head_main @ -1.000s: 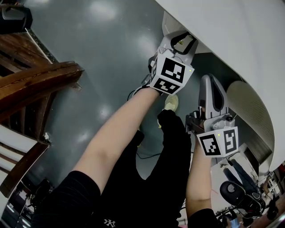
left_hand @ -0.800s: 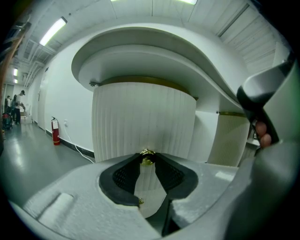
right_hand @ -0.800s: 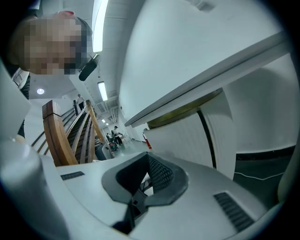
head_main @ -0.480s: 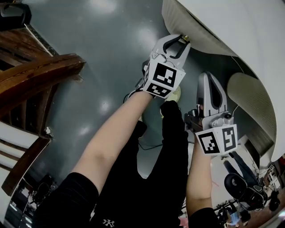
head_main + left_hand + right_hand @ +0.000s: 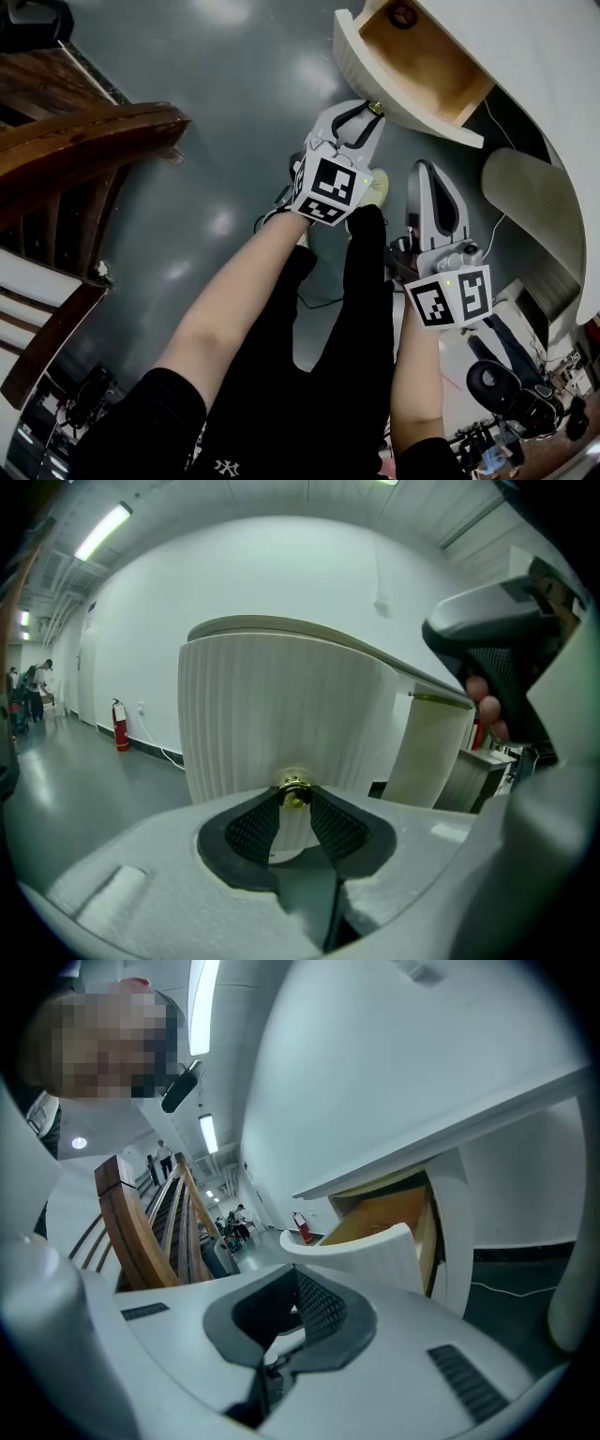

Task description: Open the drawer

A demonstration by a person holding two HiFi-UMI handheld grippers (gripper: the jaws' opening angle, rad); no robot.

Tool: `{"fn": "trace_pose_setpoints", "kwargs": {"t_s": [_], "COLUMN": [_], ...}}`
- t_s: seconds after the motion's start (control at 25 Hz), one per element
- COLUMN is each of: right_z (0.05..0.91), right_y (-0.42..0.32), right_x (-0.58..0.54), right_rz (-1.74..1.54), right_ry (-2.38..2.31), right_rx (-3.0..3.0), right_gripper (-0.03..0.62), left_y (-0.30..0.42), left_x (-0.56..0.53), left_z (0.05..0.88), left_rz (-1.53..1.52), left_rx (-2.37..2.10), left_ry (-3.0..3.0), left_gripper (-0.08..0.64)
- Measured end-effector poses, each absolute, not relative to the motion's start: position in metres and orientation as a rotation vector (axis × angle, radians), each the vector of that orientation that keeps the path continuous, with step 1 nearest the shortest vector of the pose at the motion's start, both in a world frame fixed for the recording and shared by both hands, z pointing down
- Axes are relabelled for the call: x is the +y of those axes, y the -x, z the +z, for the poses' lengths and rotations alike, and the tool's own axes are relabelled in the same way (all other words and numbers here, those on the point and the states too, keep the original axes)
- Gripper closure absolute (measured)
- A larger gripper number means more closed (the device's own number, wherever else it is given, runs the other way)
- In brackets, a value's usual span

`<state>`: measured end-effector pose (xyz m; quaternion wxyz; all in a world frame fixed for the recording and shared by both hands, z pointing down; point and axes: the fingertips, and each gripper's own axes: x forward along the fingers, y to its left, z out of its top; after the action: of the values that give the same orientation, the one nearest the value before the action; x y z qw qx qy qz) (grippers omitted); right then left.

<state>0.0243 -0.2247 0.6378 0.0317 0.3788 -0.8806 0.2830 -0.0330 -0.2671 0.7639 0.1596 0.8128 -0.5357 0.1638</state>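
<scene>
A white cabinet (image 5: pixel 525 56) holds a drawer (image 5: pixel 412 58) that stands pulled out, its bare wood inside showing. The drawer's ribbed white front (image 5: pixel 281 714) carries a small brass knob (image 5: pixel 296 793). My left gripper (image 5: pixel 373 109) is shut on that knob, the pads pinching it at their tips. My right gripper (image 5: pixel 425 171) hangs lower and to the right, just below the drawer's corner, touching nothing. Its fingertips meet with nothing between them. In the right gripper view the open drawer (image 5: pixel 384 1218) lies just beyond the right gripper (image 5: pixel 292 1275).
Dark wooden furniture (image 5: pixel 84 150) fills the left side. My legs in black trousers (image 5: pixel 347 309) and a shoe (image 5: pixel 380 186) are below the grippers on grey floor. A ribbed white column (image 5: pixel 525 216) stands right. A fire extinguisher (image 5: pixel 119 726) is by the far wall.
The drawer has slid out of the cabinet, drawn by my left gripper on the knob, and its wooden inside now shows. Both grippers have moved back toward me.
</scene>
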Motion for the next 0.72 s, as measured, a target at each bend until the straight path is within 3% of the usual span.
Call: {"fn": "trace_pose_setpoints", "kwargs": {"t_s": [0.72], "right_z": [0.607], "right_y": [-0.005], "right_x": [-0.149], "right_rz": [0.841], "right_ry": [-1.179], "right_rx": [-2.698], "right_gripper": [0.577], "left_y": [0.064], "left_x": [-0.193], "left_z": [0.758], "left_rz": [0.489], "left_rx": [-1.503], "left_ry": [-2.278], "left_gripper": [0.451]}}
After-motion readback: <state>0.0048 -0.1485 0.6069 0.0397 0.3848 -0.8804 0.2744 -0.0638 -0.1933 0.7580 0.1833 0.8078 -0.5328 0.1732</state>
